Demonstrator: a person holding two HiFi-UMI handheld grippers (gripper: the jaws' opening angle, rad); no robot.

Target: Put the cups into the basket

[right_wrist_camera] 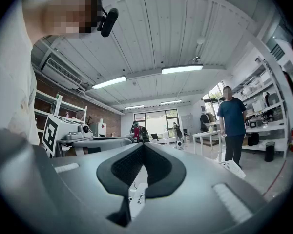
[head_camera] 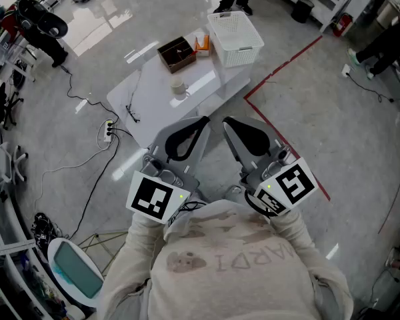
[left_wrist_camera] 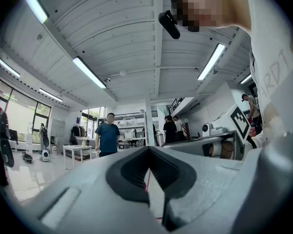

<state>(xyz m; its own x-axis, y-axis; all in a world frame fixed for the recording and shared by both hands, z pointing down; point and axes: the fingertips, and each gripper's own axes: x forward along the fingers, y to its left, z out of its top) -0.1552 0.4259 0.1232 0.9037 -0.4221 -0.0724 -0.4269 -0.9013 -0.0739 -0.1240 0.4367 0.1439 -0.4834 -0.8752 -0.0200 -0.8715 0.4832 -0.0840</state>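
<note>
I held the left gripper [head_camera: 201, 123] and right gripper [head_camera: 228, 123] at frame centre, both pressed together and empty, staged short of the table [head_camera: 150, 102]. One cup [head_camera: 179, 85] stood upper centre, with the basket [head_camera: 235, 40] just beyond it, upper right.

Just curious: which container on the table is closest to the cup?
The dark brown box, just beyond the cup; the white basket stands farther right.

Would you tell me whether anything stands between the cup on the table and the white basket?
Nothing visible does. The table is bare from the cup to the basket at its far end; the brown box sits just beside that path, not across it.
</note>
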